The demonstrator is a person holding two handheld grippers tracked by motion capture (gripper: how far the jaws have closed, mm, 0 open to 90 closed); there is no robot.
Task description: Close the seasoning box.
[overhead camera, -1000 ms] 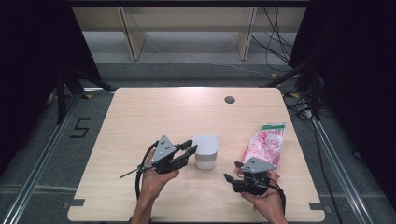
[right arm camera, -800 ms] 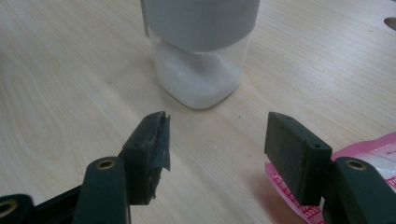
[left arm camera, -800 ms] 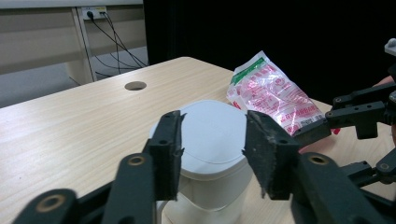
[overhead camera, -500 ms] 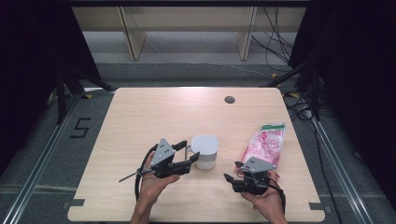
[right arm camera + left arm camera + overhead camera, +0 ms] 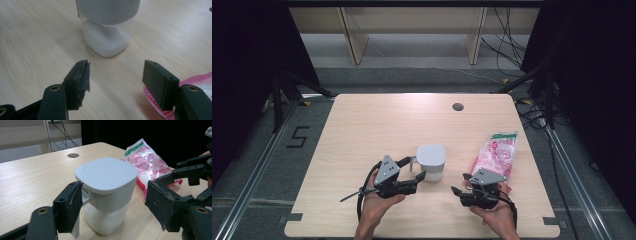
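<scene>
a: where's the jar (image 5: 106,195) sitting?

b: on the counter (image 5: 377,125), right ahead of the left gripper (image 5: 414,170), between its two jaws. the jaws stand wide apart; one pad sits just beside the little handle (image 5: 83,200) on the jar's side, the other is well clear of the far wall. i can't tell if the near pad is touching yet.

a: and the right gripper (image 5: 115,75)?

b: jaws apart as well, holding nothing. the jar is ahead of it and the pink bag (image 5: 495,156) lies just off its outer jaw.

a: how do you reckon the jar handles?

b: stiff, i'd say. hard white lid (image 5: 107,173), clear lower body with white powder (image 5: 106,41) in the bottom part, so probably light to middling. the walls look smooth and could slip under rubber pads. the lid may only be pressed on, so lifting by it risks popping it off.

a: where to grip, then?

b: across the flat sides, at the band just under the lid. keep it upright so the powder doesn't shift. the bag is soft and crinkly, another matter.
</scene>
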